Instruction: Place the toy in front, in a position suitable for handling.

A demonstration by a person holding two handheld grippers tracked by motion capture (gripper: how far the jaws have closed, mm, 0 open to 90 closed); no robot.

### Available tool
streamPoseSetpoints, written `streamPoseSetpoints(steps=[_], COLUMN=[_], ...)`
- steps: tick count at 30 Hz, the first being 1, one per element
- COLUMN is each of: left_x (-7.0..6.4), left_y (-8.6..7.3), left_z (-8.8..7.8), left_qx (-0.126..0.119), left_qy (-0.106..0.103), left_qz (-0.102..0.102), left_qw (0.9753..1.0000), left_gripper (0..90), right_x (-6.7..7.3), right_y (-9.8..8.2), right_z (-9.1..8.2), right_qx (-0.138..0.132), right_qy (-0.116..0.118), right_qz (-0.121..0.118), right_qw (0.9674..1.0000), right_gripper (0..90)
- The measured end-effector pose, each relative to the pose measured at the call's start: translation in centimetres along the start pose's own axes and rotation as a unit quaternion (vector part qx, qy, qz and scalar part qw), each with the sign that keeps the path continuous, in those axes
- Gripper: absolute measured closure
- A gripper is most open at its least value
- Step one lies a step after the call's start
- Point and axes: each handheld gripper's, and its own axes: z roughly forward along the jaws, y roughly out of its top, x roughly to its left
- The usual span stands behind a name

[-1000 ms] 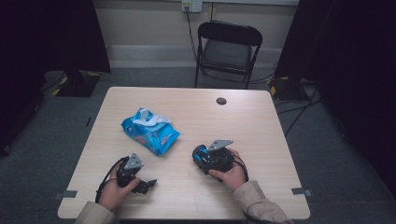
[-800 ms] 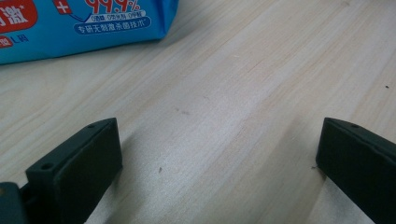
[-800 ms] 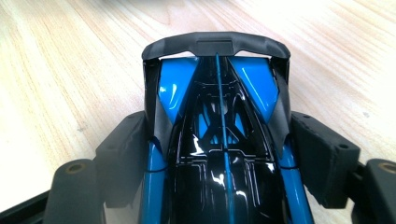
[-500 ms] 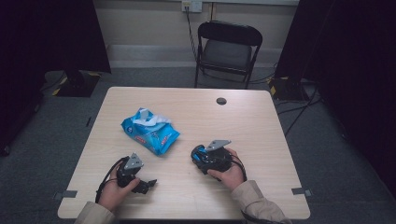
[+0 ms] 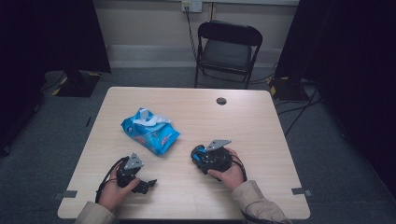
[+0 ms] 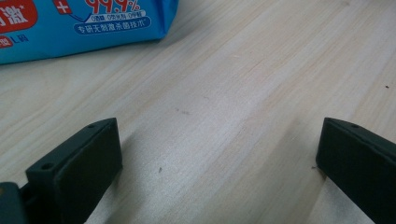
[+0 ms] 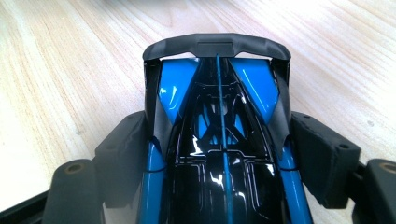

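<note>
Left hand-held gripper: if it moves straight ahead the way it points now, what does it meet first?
Probably the blue wipes pack. The left hand-held gripper has open jaws over bare table, and the pack lies ahead, toward the left of its line, so a glancing miss is possible.

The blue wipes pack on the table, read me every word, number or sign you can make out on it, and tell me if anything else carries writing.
"99.9%" in red on the blue wipes pack, cut off at the top of the left gripper view.
White plus sign on a red patch beside it.
A white-outlined line of Chinese characters below: too small to read surely.
Large white character on red at the left edge: cut off.
Toy car: no writing.
</note>
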Motion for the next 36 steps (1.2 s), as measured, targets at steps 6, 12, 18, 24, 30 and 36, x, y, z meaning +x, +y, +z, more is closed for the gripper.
streamPoseSetpoints(steps=[6,12,18,24,30,36], left_x=[0.0,0.0,0.0,0.0,0.0,0.0], left_y=[0.0,0.0,0.0,0.0,0.0,0.0], left_z=[0.0,0.0,0.0,0.0,0.0,0.0], left_qx=[0.0,0.0,0.0,0.0,0.001,0.0], left_qy=[0.0,0.0,0.0,0.0,0.0,0.001], left_qz=[0.0,0.0,0.0,0.0,-0.001,0.0], left_qw=[1.0,1.0,1.0,1.0,1.0,1.0], left_gripper=[0.0,0.0,0.0,0.0,0.0,0.0], right_x=[-0.1,-0.1,-0.5,-0.5,-1.3,-1.1], right_y=[0.0,0.2,0.3,-0.2,-2.5,-4.0], right_z=[0.0,-0.3,-0.9,-2.8,-4.7,-5.0], right_qx=[-0.004,-0.008,-0.014,-0.014,-0.017,-0.008], right_qy=[0.004,0.002,0.007,0.021,0.023,0.02], right_qz=[-0.002,-0.013,-0.012,-0.031,-0.01,-0.016], right_qw=[1.0,0.9999,0.9998,0.9992,0.9995,0.9996], right_gripper=[24.3,21.9,18.6,15.1,13.6,13.7])
